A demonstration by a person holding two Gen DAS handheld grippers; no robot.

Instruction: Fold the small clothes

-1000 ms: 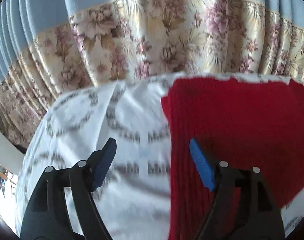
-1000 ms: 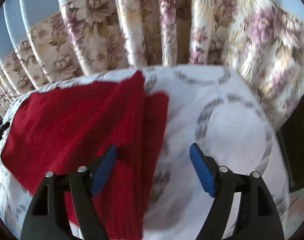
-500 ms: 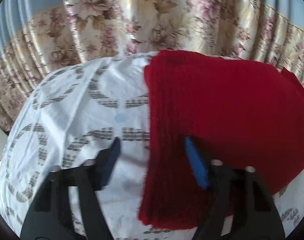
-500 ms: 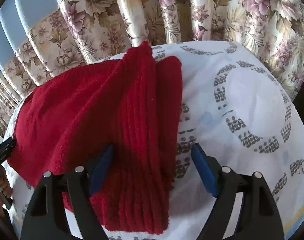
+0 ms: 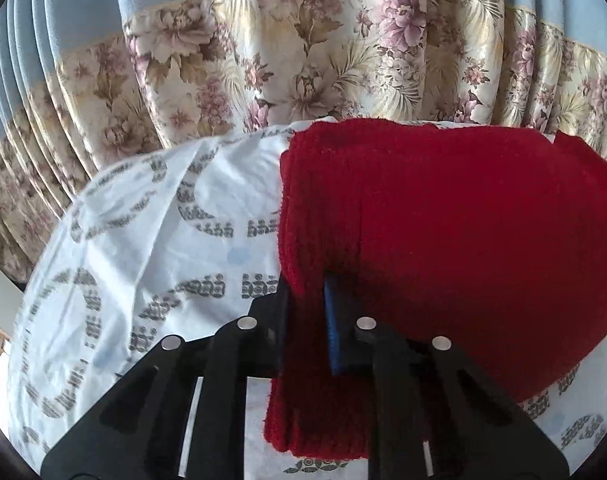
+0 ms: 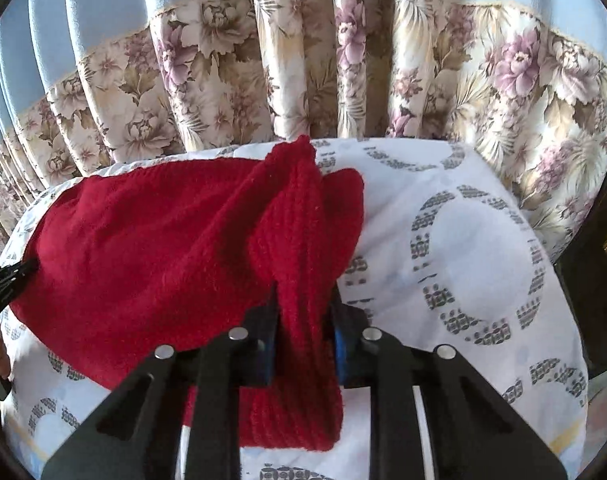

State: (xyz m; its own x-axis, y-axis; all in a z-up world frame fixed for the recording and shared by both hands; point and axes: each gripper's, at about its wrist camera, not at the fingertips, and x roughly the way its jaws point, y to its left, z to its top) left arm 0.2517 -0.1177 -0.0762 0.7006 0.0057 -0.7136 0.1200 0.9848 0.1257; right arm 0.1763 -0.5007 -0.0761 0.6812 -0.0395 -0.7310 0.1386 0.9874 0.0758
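Observation:
A red knitted garment [image 5: 443,216] lies on a white cloth-covered table [image 5: 151,248], its near edge raised. My left gripper [image 5: 305,312] is shut on the garment's left near edge, its ribbed border pinched between the blue pads. In the right wrist view the same red garment [image 6: 151,248] spreads to the left. My right gripper [image 6: 305,328] is shut on its right near edge, a ribbed strip hanging down between the jaws. The left gripper's tip [image 6: 7,280] shows at the far left of the right wrist view.
The table cloth [image 6: 475,248] is white with grey ring patterns. A floral and blue curtain [image 5: 303,48] hangs right behind the table's far edge. A dark piece of furniture [image 6: 599,280] stands at the right of the table.
Both grippers have moved forward over the garment's near edge and closed on it. The edge is now pinched and lifted at both corners.

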